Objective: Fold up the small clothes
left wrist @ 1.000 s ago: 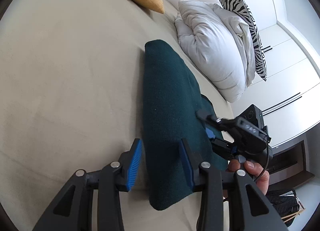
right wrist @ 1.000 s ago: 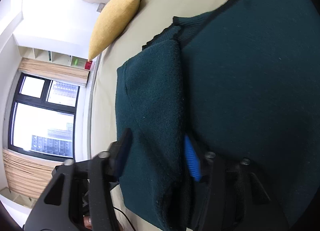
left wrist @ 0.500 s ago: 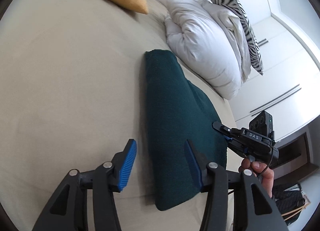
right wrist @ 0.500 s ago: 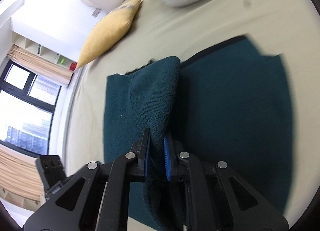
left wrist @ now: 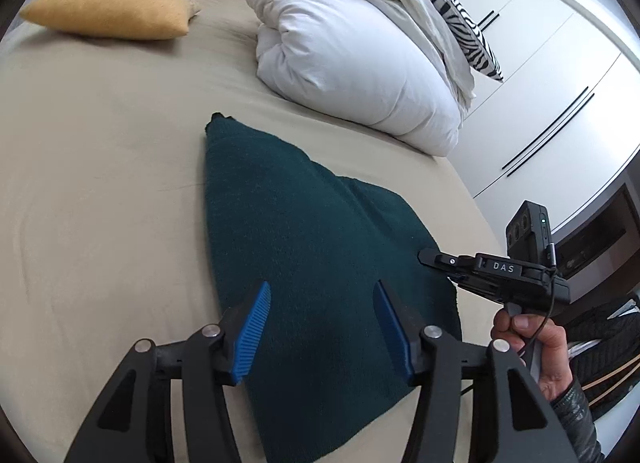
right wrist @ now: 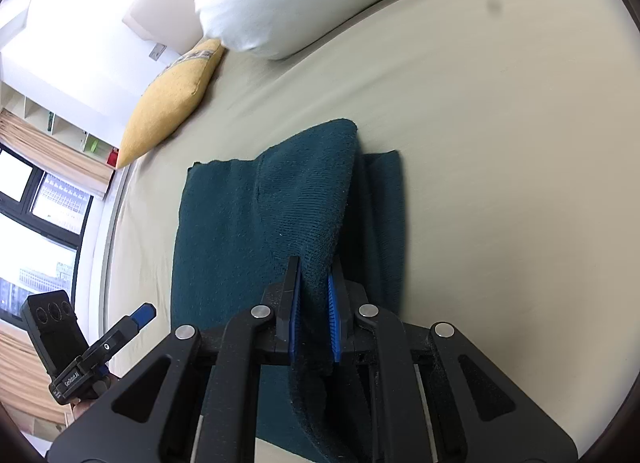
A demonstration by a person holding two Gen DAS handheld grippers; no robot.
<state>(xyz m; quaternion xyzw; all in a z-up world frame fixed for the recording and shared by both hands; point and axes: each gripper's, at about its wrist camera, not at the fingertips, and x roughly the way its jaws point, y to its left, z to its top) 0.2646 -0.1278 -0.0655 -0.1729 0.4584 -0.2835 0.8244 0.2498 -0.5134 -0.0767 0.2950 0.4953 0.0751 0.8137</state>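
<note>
A: What are my right fingers (right wrist: 334,327) doing?

B: They're pinching a raised fold of the sweater (right wrist: 256,231). Blue pads are pressing in from both sides, with knit bunching between them.

A: I'm seeing that. And my right gripper (right wrist: 313,313) is sitting over the near edge of the cloth, lifting that ridge off the rest.

B: In the left view, your right gripper (left wrist: 436,261) is showing side-on at the sweater's right edge, with your hand (left wrist: 536,347) wrapping its handle.

A: Now the left gripper (left wrist: 322,327)?

B: Its fingers (left wrist: 250,333) are standing spread wide, holding nothing. They're hanging over the near end of the sweater (left wrist: 304,247), and I can't tell whether they're touching it.

A: Where's the sweater lying?

B: It's lying on the bed (left wrist: 100,191), dark green, partly folded, narrowing to a point away from me in the left view. On the beige sheet (right wrist: 500,151), a lower layer is peeking out to the right of the pinched ridge.

A: And beyond it?

B: A white duvet (left wrist: 352,63) is heaping up past the far tip, not touching it. A yellow cushion (left wrist: 108,5) is lying well apart, near the headboard. The left gripper (right wrist: 120,333) is showing at lower left in the right view.
</note>
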